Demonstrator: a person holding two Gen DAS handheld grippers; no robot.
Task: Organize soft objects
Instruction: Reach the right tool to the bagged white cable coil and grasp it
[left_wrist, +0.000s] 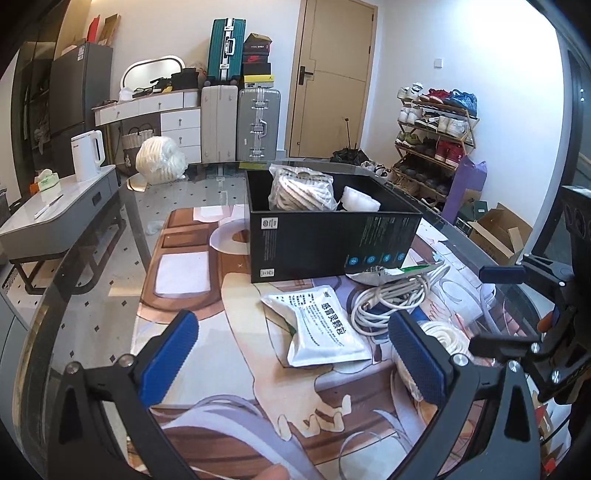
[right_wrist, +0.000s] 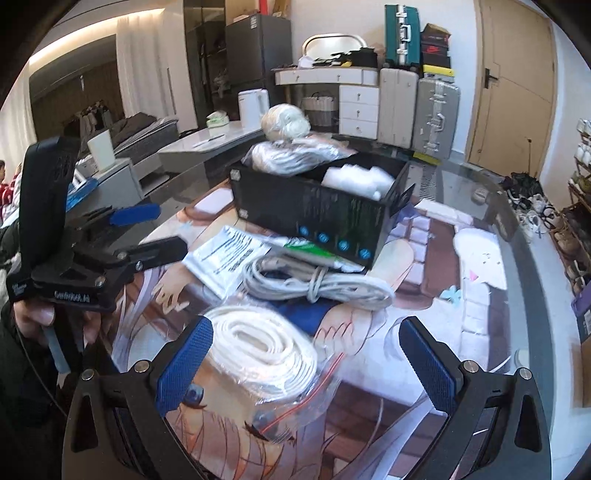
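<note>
While both claws stand wide and empty, the soft goods lie as follows; the left claw (left_wrist: 295, 354) hangs over the near part of the tabletop (left_wrist: 110, 310), its blue pads spread to either side of a white foil pouch (left_wrist: 325, 328) printed with dark characters, touching nothing; the right claw (right_wrist: 306, 365) is likewise spread, its left pad (right_wrist: 184, 365) just beside a coiled white rope in a clear zip bag (right_wrist: 266, 354), which lies near on the printed mat (right_wrist: 424, 295); whether that pad touches the bag cannot be told.

Black box (left_wrist: 325, 240), open-topped, mid-tabletop; contents: a bagged bundle of pale cord (left_wrist: 301, 190) at the left, a white soft wad (left_wrist: 360, 201) at the right.

White cable bundle (right_wrist: 317, 280), loosely tied, on the mat between the box and the bagged rope; a green-and-white packet (right_wrist: 310, 249) lies partly under it, against the box's near wall.

Ball of white yarn-like material (left_wrist: 160, 158), far left on the tabletop, well apart from the box.

Right claw also shows at the right edge of the left wrist view (left_wrist: 506, 306); left claw at the left edge of the right wrist view (right_wrist: 147, 232).
</note>
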